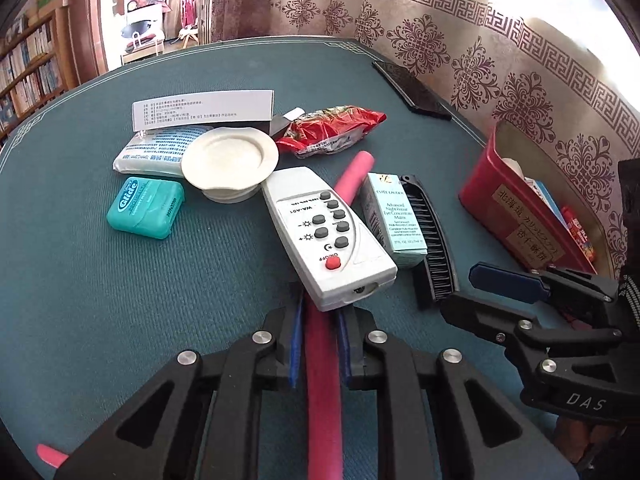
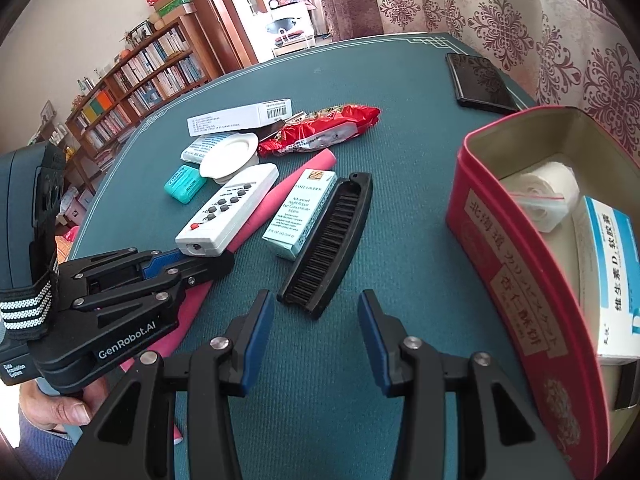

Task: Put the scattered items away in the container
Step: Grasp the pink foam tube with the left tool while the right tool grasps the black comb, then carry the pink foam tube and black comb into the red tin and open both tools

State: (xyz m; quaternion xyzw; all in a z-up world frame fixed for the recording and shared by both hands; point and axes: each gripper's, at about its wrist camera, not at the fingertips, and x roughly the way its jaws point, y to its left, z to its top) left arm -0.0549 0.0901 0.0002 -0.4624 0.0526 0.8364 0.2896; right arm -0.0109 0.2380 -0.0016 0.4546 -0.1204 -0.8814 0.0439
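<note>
My left gripper [image 1: 319,312] is shut on a long pink rod [image 1: 323,384] that runs under a white remote [image 1: 326,232] on the green table; the rod's far end [image 1: 356,174] shows beyond the remote. In the right wrist view the left gripper [image 2: 200,258] grips the rod [image 2: 276,206] low at the left. My right gripper [image 2: 316,304] is open and empty, just short of a black comb [image 2: 330,240]. A red tin [image 2: 516,264], the container, stands at the right and holds a paper roll and a white box.
A teal Estee Lauder box [image 1: 394,218] and the black comb [image 1: 430,240] lie right of the remote. A teal floss case [image 1: 146,208], a white dish [image 1: 230,160], a red snack bag [image 1: 332,130], white packets and a black phone [image 1: 412,90] lie beyond.
</note>
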